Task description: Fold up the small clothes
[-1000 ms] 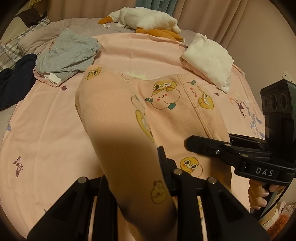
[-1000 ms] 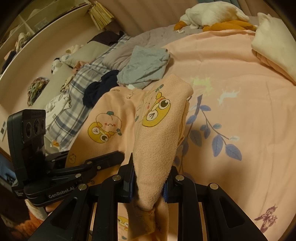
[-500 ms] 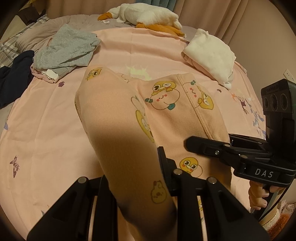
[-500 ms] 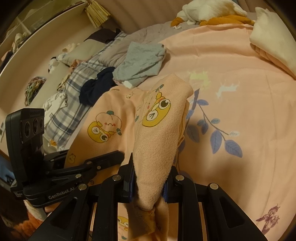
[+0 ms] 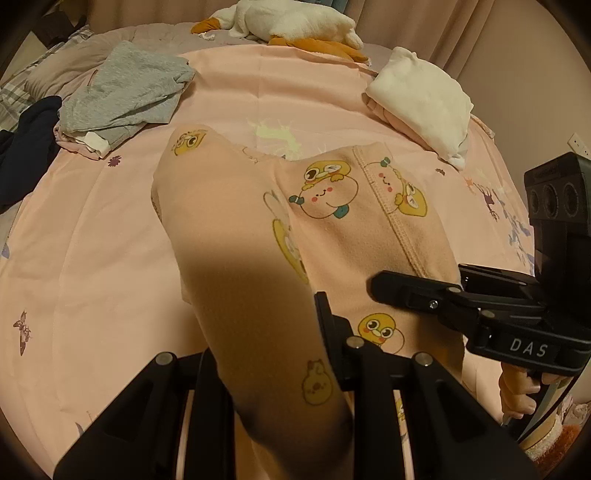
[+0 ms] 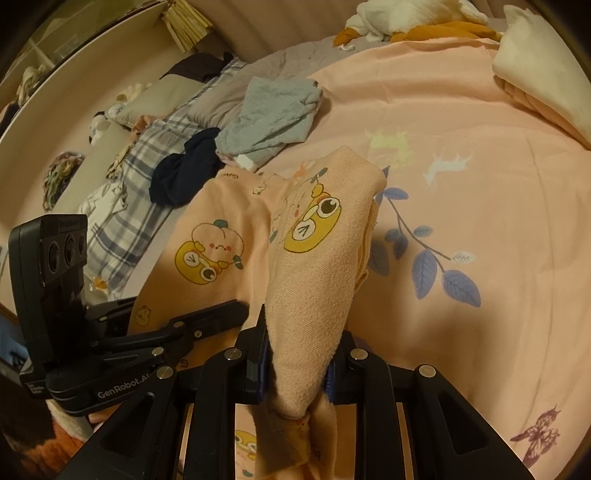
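A small peach garment (image 5: 236, 236) printed with yellow cartoon animals hangs stretched between both grippers above a pink bedsheet (image 5: 92, 229). My left gripper (image 5: 273, 369) is shut on one bunched end of it; the cloth covers the left finger. My right gripper (image 6: 295, 365) is shut on the other end of the peach garment (image 6: 314, 266), with a tail of fabric hanging below the fingers. Each gripper shows in the other's view: the right gripper (image 5: 461, 295) at the right edge, the left gripper (image 6: 177, 328) at the lower left.
A grey garment (image 5: 125, 92) and a dark navy one (image 5: 26, 144) lie at the far left of the bed. A folded white and pink pile (image 5: 421, 103) sits at the far right. A white and orange plush toy (image 5: 291, 26) lies at the head.
The bed and things on it drift slightly lower in the left wrist view and slightly higher in the right wrist view; both grips on the garment are unchanged.
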